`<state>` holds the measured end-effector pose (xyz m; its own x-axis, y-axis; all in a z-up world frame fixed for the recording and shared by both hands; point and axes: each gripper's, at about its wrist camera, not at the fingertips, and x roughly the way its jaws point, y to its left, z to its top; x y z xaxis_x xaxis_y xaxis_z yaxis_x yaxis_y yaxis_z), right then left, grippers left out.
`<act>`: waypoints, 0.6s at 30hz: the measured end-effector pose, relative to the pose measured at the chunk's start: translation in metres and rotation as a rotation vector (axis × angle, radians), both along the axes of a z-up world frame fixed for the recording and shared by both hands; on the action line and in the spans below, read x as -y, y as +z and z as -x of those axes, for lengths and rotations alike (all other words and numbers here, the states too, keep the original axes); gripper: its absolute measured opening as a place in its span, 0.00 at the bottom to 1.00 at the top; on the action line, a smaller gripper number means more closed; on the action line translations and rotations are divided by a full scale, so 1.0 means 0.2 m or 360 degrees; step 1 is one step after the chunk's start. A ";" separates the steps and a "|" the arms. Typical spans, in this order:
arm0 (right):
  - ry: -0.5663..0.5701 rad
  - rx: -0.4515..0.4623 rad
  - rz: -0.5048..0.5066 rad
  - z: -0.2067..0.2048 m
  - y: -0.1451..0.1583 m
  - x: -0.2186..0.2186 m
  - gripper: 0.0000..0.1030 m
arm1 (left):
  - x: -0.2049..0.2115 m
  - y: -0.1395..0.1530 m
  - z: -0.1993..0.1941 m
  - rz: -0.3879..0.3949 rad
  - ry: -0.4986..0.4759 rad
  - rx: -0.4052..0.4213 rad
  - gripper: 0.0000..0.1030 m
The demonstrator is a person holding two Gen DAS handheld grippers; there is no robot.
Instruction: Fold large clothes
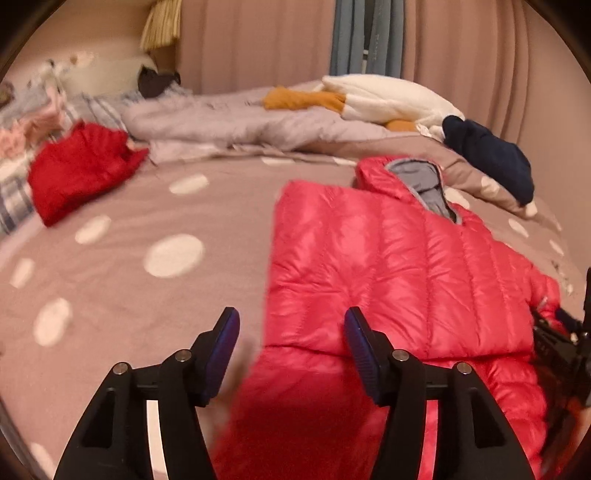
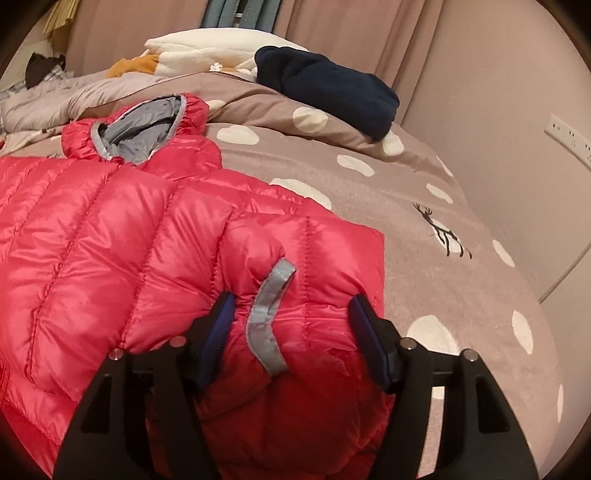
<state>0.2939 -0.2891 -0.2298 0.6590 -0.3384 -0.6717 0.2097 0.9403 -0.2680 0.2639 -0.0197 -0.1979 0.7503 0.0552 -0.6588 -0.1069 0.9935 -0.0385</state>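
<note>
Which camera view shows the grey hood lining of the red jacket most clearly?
The right wrist view: the grey hood lining is near, sharp and open toward the camera. The left wrist view shows the lining smaller, farther away and slightly blurred.

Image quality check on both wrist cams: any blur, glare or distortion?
Left wrist view: motion blur smears the red garment and the bedding dots; glare on the red puffer jacket. Right wrist view: sharper, stitching and the grey trim strip read clearly, sheen on the jacket. Both: warm dim light, strong fisheye bending of the curtains, dark corners.
</note>
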 end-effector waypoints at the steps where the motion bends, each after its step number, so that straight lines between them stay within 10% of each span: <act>1: -0.0005 0.0002 0.0001 0.01 0.00 0.00 0.67 | 0.00 0.03 0.02 -0.0037 0.0005 0.0040 0.68; 6: -0.0171 0.0010 -0.0017 0.01 0.00 0.06 1.00 | -0.06 0.11 0.12 -0.0026 0.0096 0.0216 0.82; 13: -0.0189 0.0012 -0.0683 0.02 -0.05 0.32 1.00 | -0.10 0.21 0.18 0.0069 0.0114 0.0309 0.98; 18: -0.0195 0.0023 -0.0810 0.06 -0.02 0.31 1.00 | -0.10 0.26 0.20 -0.0015 0.0108 0.0382 0.99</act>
